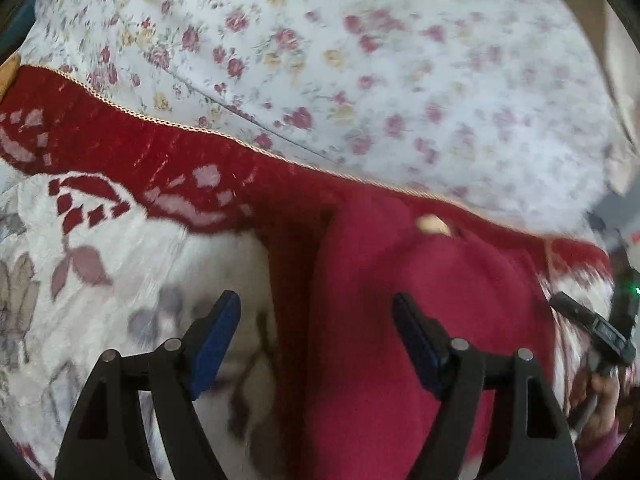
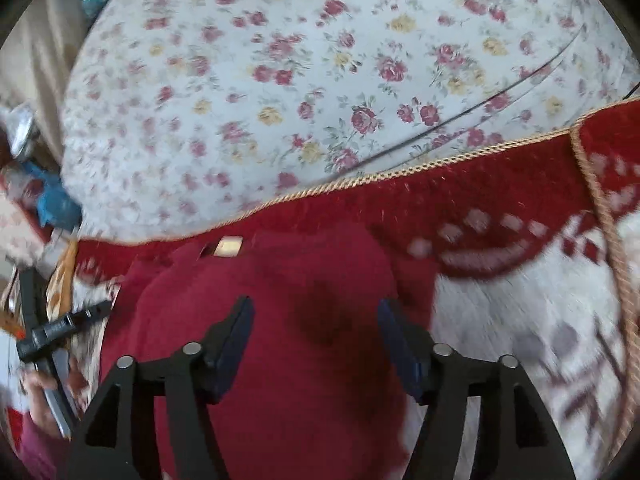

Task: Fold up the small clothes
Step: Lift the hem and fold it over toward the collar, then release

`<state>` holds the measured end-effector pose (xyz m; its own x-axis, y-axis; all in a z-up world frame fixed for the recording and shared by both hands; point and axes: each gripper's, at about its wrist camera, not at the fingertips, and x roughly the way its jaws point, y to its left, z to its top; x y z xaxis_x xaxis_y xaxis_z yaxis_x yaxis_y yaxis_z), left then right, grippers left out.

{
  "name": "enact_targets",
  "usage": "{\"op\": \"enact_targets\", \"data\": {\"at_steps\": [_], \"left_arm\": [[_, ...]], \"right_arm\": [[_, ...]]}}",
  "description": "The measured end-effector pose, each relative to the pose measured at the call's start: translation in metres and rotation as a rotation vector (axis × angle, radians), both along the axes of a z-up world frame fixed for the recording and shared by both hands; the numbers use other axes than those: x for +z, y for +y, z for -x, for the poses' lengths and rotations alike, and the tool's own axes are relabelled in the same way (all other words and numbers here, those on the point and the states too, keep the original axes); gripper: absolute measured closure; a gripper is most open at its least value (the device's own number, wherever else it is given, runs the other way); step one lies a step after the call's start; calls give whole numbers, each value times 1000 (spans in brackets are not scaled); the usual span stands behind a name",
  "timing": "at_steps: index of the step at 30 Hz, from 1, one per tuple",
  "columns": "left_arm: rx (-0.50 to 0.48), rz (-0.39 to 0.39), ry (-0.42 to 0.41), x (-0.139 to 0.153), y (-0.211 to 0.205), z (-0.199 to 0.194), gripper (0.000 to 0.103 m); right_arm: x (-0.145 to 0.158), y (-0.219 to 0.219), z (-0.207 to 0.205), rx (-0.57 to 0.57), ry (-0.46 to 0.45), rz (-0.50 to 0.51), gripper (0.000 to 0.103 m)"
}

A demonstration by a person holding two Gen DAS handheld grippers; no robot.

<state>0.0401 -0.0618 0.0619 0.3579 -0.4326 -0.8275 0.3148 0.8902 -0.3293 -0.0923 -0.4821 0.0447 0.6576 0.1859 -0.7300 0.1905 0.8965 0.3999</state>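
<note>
A small dark red garment (image 1: 420, 300) lies on a red and white patterned rug (image 1: 120, 264); a pale label (image 1: 432, 224) shows at its far edge. My left gripper (image 1: 316, 312) is open just above the garment's left edge, holding nothing. In the right wrist view the same garment (image 2: 280, 320) fills the lower middle, with its label (image 2: 229, 246) at the top. My right gripper (image 2: 314, 320) is open above the garment's middle, holding nothing. The other gripper shows at each view's edge (image 1: 592, 328) (image 2: 60, 328).
The rug's red border with gold cord trim (image 2: 400, 172) runs across both views. Beyond it lies a white floral sheet (image 2: 320, 80). Blue and mixed clutter (image 2: 52, 200) sits at the far left of the right wrist view.
</note>
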Motion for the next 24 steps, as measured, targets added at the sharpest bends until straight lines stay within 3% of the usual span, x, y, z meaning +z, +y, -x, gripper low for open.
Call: {"op": "enact_targets", "data": {"at_steps": [5, 8, 12, 14, 16, 17, 18, 21, 24], "left_arm": [[-92, 43, 15, 8, 20, 55, 17], [-125, 66, 69, -4, 30, 81, 16], [-165, 23, 81, -26, 23, 96, 16], [-162, 26, 83, -33, 19, 95, 16], [-167, 11, 61, -32, 16, 93, 34], [-180, 3, 58, -30, 15, 92, 72], [-197, 4, 77, -28, 14, 88, 93], [-191, 9, 71, -23, 20, 85, 93], [-183, -17, 57, -29, 22, 91, 93]], "right_arm": [[-1, 19, 58, 65, 19, -1, 28], [-9, 30, 83, 74, 26, 10, 28], [-29, 40, 88, 94, 83, 19, 28], [-39, 47, 86, 110, 97, 12, 47], [-38, 54, 83, 113, 103, 77, 71], [-32, 55, 85, 121, 90, 92, 80], [-26, 54, 87, 123, 83, 102, 88], [-6, 48, 97, 124, 59, 133, 95], [-14, 47, 101, 116, 94, 162, 95]]}}
